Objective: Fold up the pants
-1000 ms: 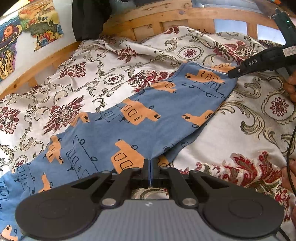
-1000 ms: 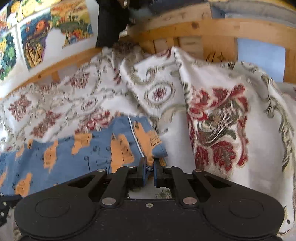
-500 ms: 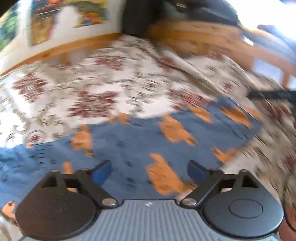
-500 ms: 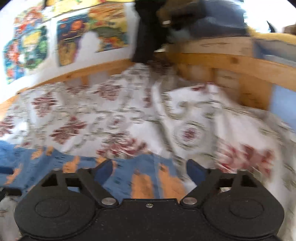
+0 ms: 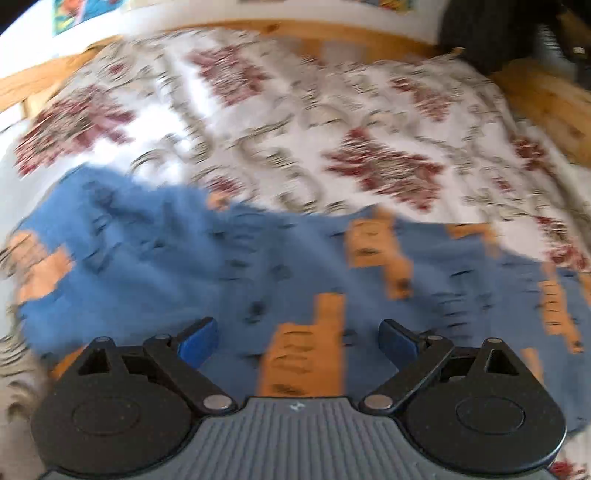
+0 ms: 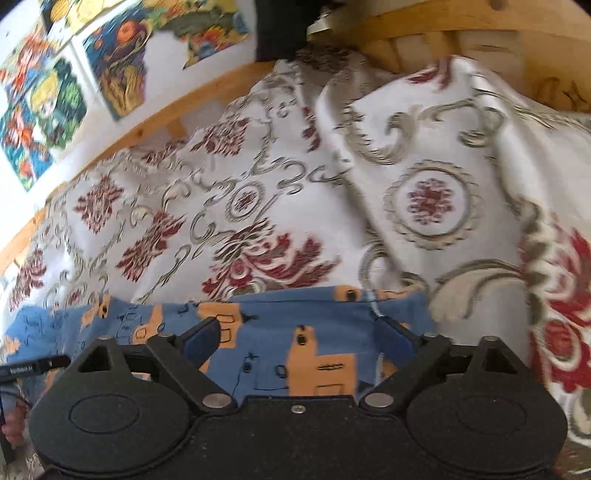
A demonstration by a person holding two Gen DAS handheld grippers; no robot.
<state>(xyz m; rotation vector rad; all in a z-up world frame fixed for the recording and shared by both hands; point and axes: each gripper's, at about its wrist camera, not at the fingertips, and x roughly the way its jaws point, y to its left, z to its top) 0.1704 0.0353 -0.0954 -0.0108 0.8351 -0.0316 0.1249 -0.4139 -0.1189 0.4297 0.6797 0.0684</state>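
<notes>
The pants [image 5: 229,273] are spread flat on the patterned bedspread [image 6: 424,155]. Both the left gripper [image 5: 297,341] and right gripper [image 6: 297,339] are held spread wide above the pants, nothing grasped.

Both wrist views look forward and down from close above the bed [image 6: 424,155], toward its wooden frame [image 5: 332,35]. Shared: blue pants [image 5: 184,258], patterned bedspread [image 5: 277,122].
</notes>
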